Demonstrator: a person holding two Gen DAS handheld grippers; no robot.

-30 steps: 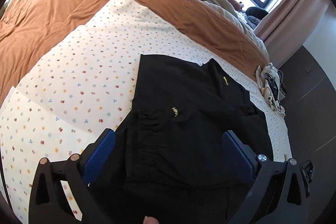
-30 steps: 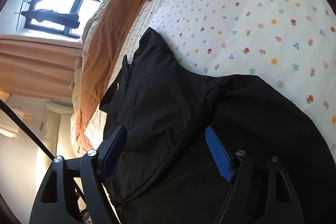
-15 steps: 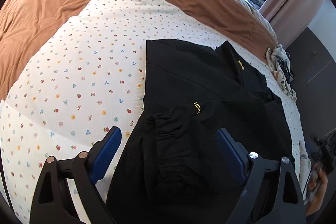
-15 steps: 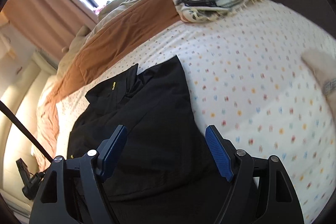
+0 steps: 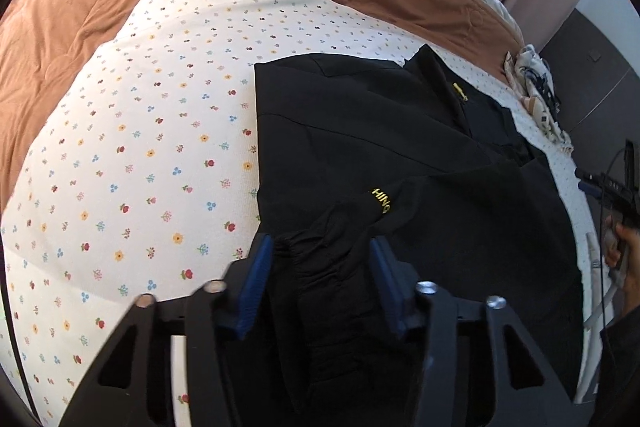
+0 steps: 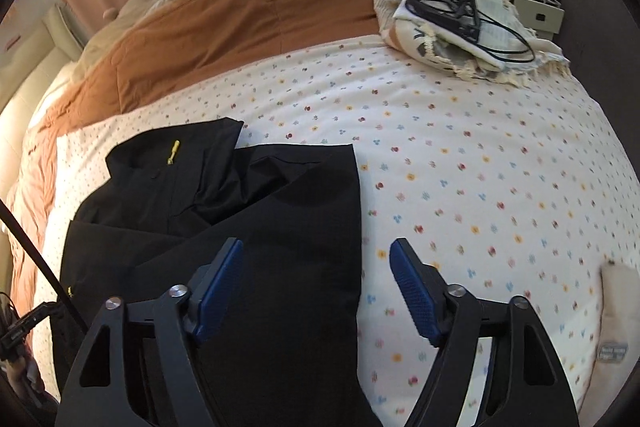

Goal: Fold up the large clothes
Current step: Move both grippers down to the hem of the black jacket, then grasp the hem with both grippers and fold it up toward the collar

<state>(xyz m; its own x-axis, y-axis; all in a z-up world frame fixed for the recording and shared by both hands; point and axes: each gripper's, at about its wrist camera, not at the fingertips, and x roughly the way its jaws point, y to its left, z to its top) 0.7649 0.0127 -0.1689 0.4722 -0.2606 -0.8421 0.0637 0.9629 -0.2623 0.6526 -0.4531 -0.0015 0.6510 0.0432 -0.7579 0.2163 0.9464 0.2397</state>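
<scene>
Fingers (image 5: 260, 279) of left gripper (image 5: 320, 267) closing around jacket cuff (image 5: 320, 259).

Left tongs (image 5: 320, 279) closing round the jacket's cuff (image 5: 320, 259)

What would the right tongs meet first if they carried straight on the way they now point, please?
Probably the right-hand edge of the black jacket, which lies between the closing, empty right tongs, with the floral bedsheet just beside it; depth is unclear.
</scene>
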